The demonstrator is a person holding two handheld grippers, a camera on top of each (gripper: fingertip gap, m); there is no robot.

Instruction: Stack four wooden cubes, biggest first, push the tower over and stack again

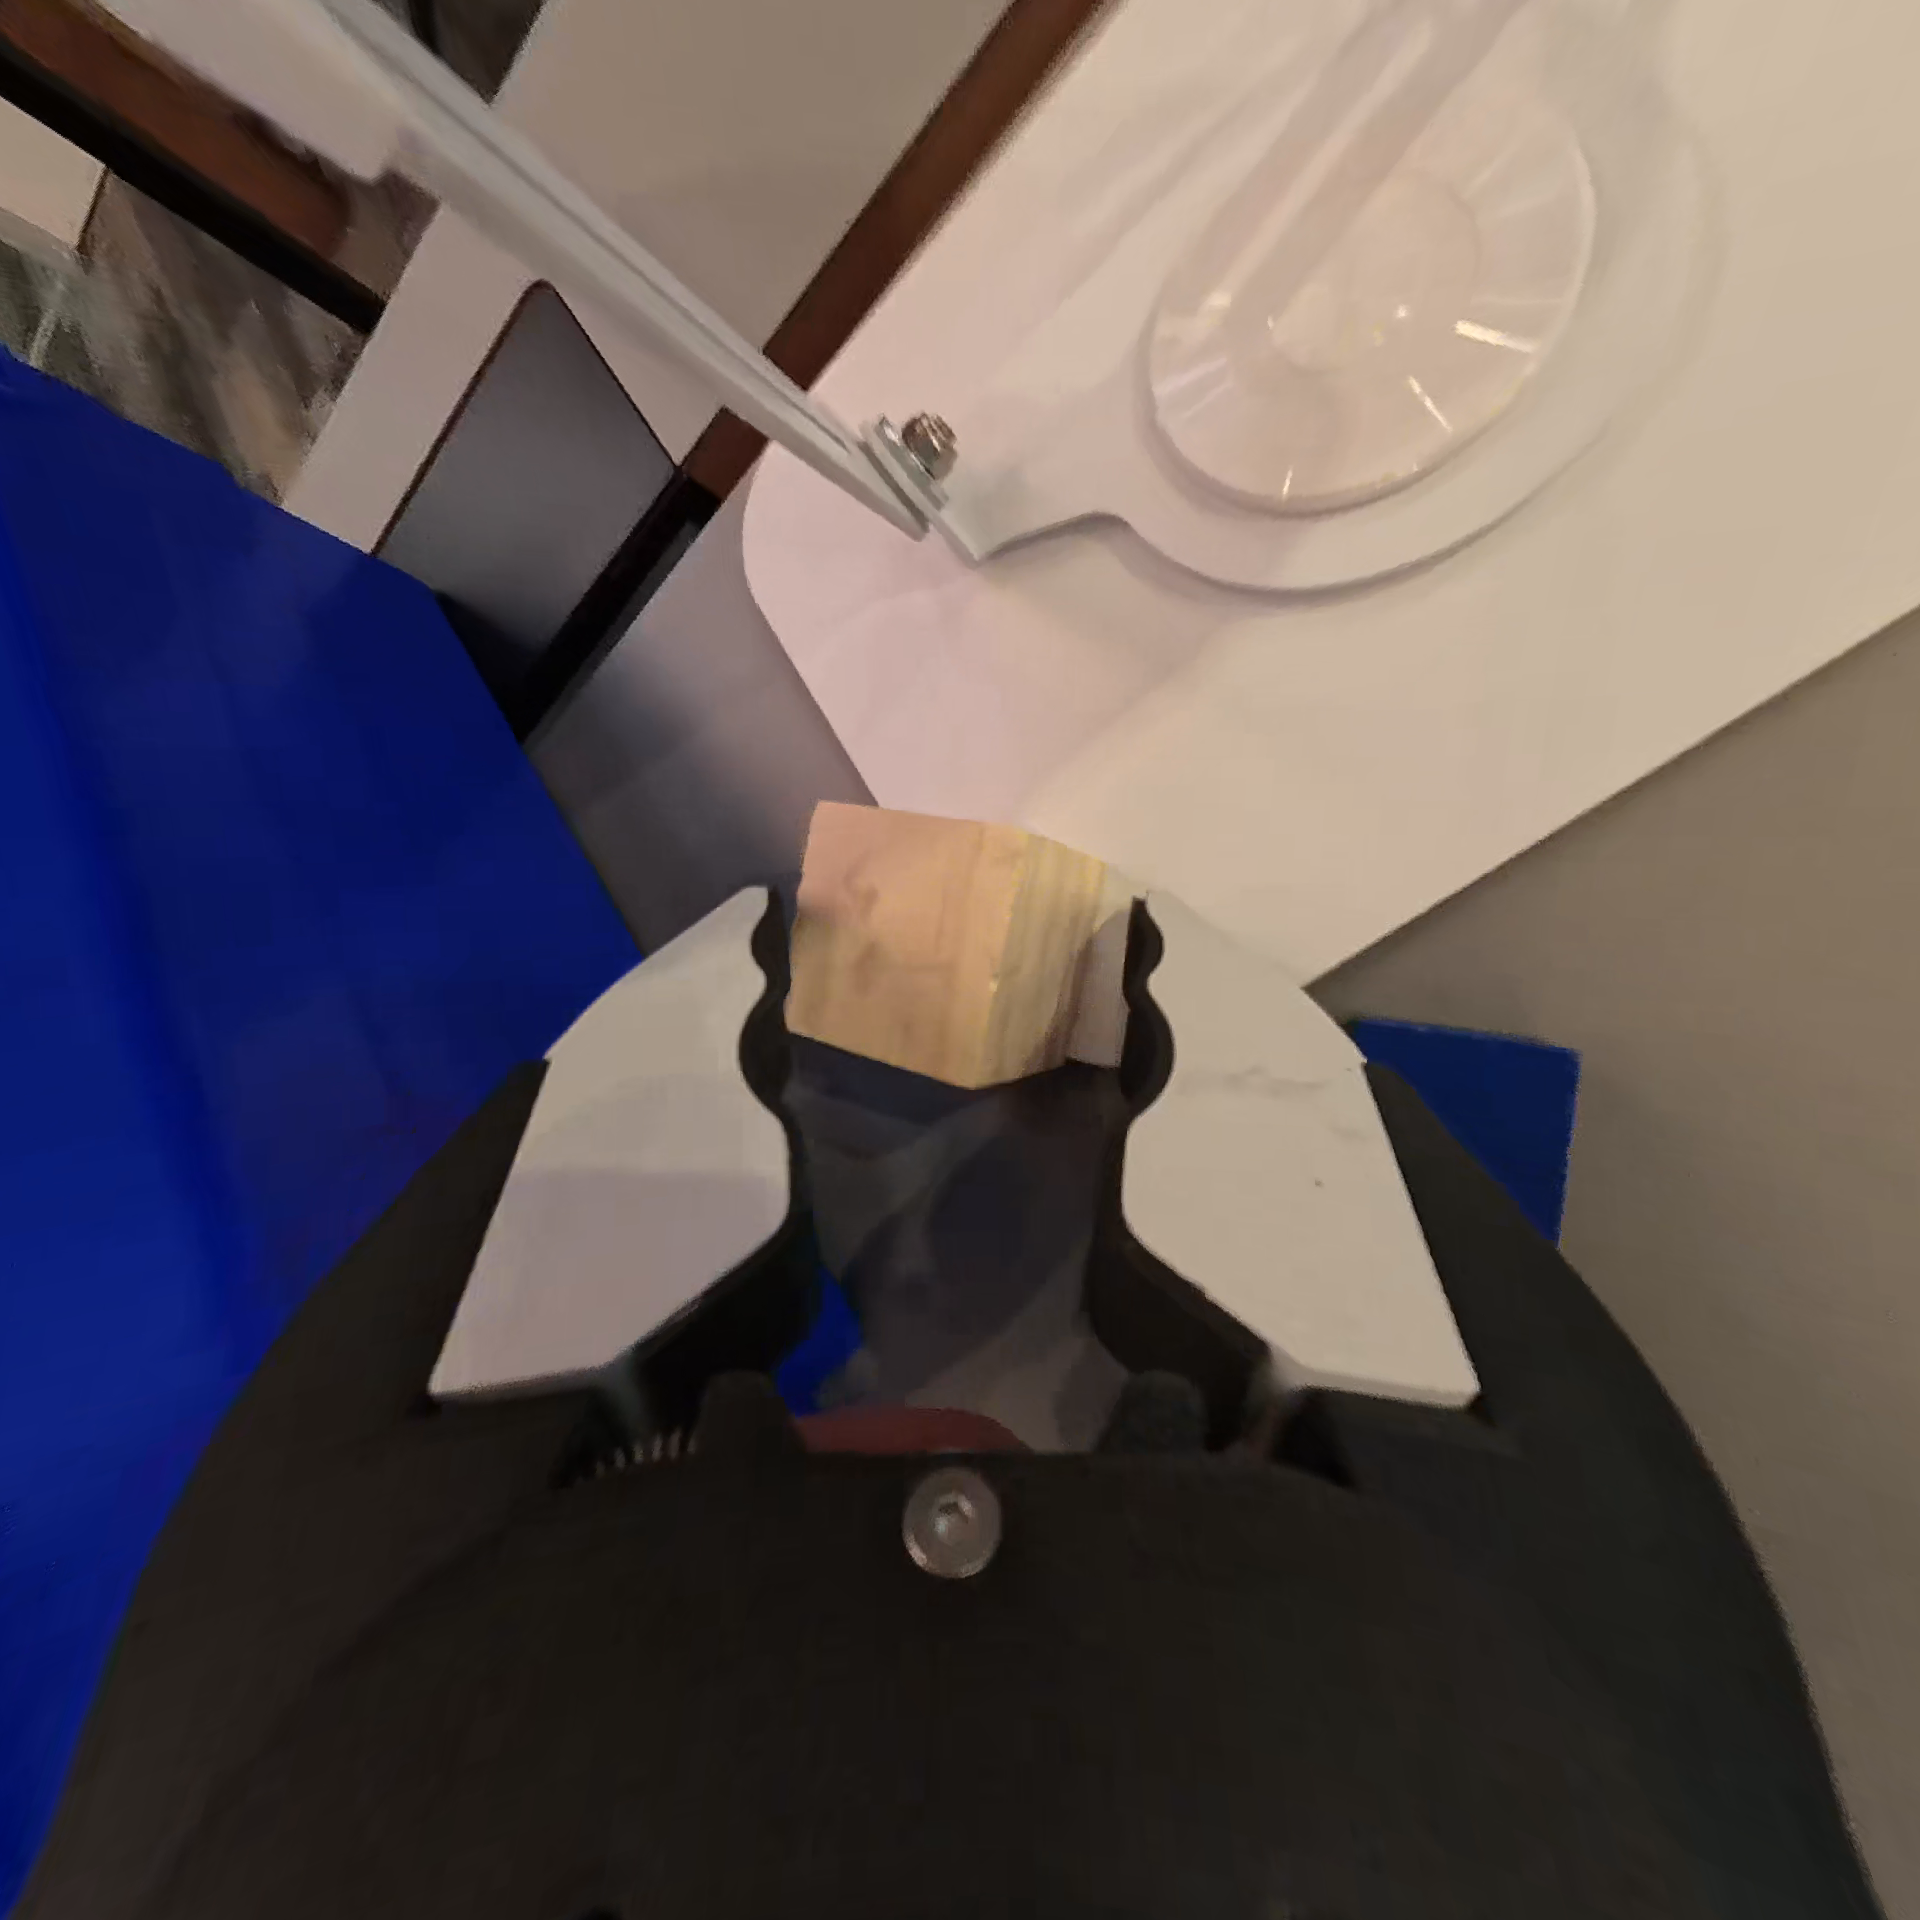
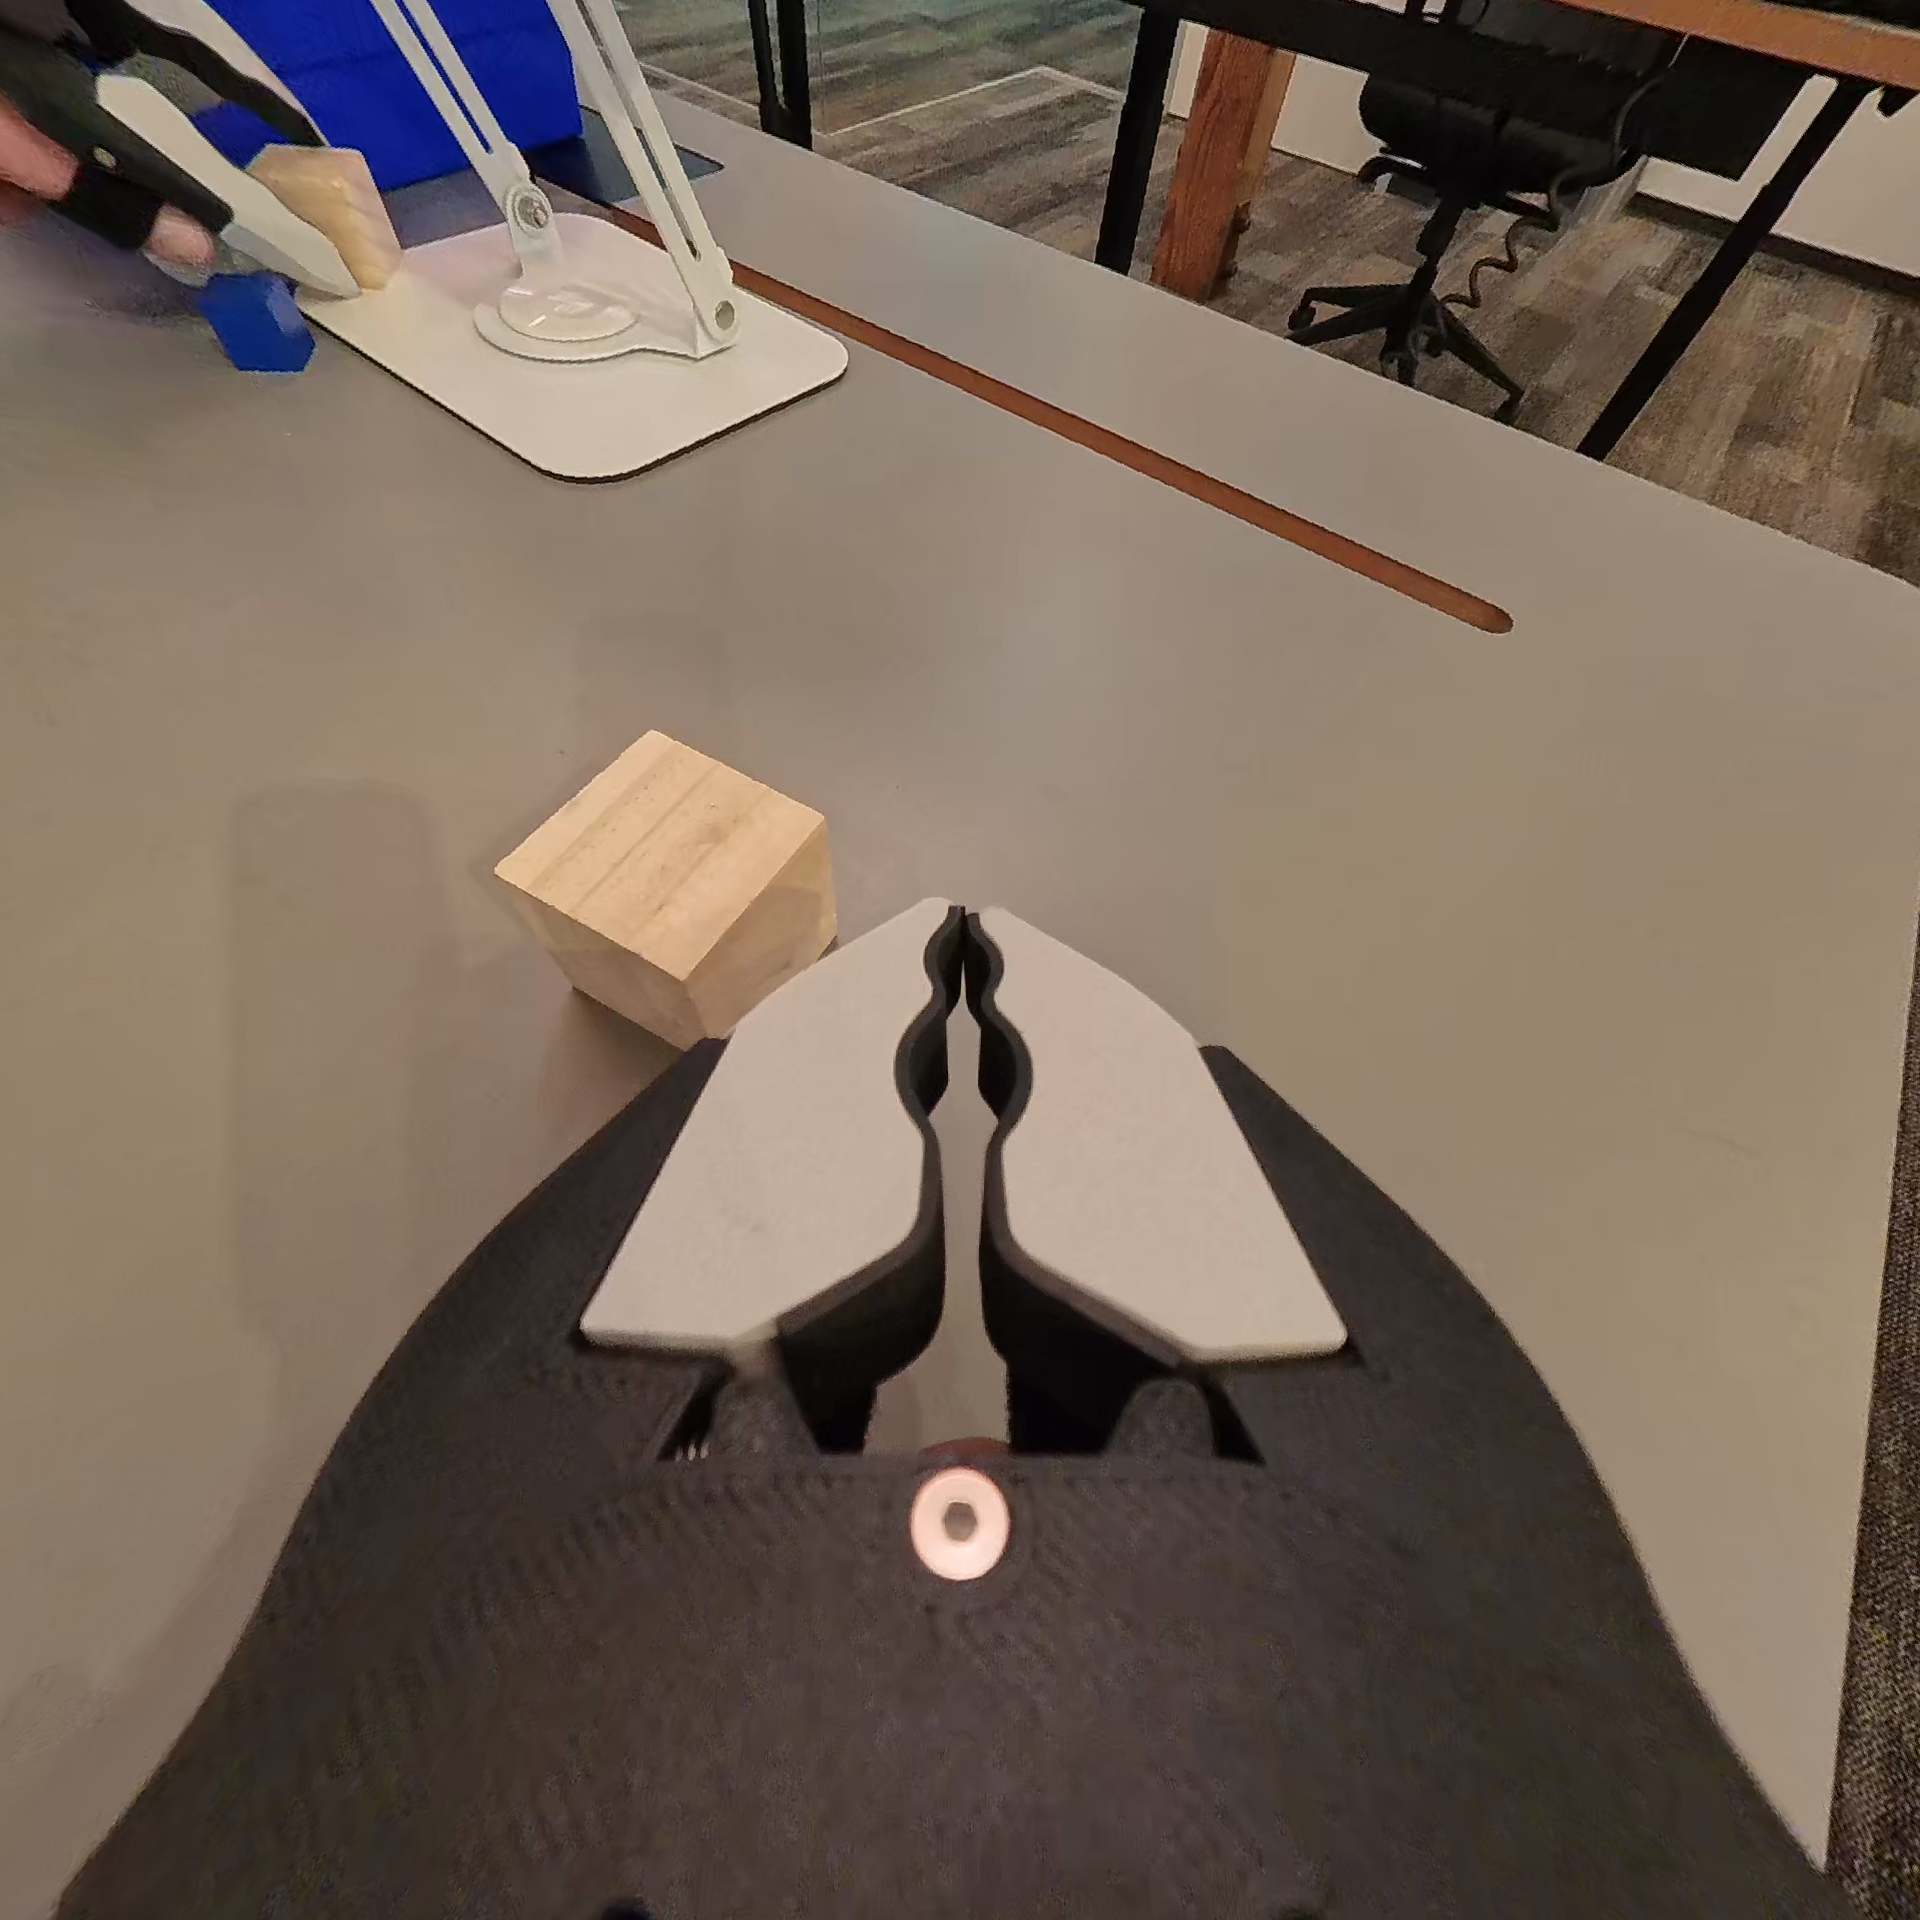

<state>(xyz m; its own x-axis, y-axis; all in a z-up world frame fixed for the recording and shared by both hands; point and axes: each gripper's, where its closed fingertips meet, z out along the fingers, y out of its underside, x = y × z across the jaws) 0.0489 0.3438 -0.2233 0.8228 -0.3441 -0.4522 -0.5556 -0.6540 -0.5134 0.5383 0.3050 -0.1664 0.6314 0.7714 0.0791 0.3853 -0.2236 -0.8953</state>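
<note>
Grey table (image 2: 1247,727), office chair (image 2: 1455,187) behind, wooden cube (image 2: 665,883)

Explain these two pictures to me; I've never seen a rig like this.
No robot here: a person holds a two-finger gripper in each hand, each with a camera looking along its fingers. The left view shows the left gripper shut on a wooden cube, above a white lamp base. The right view shows the right gripper shut and empty, over a grey table beside a larger cube. Far off in that view, the left gripper carries its cube above a small blue block.
</note>
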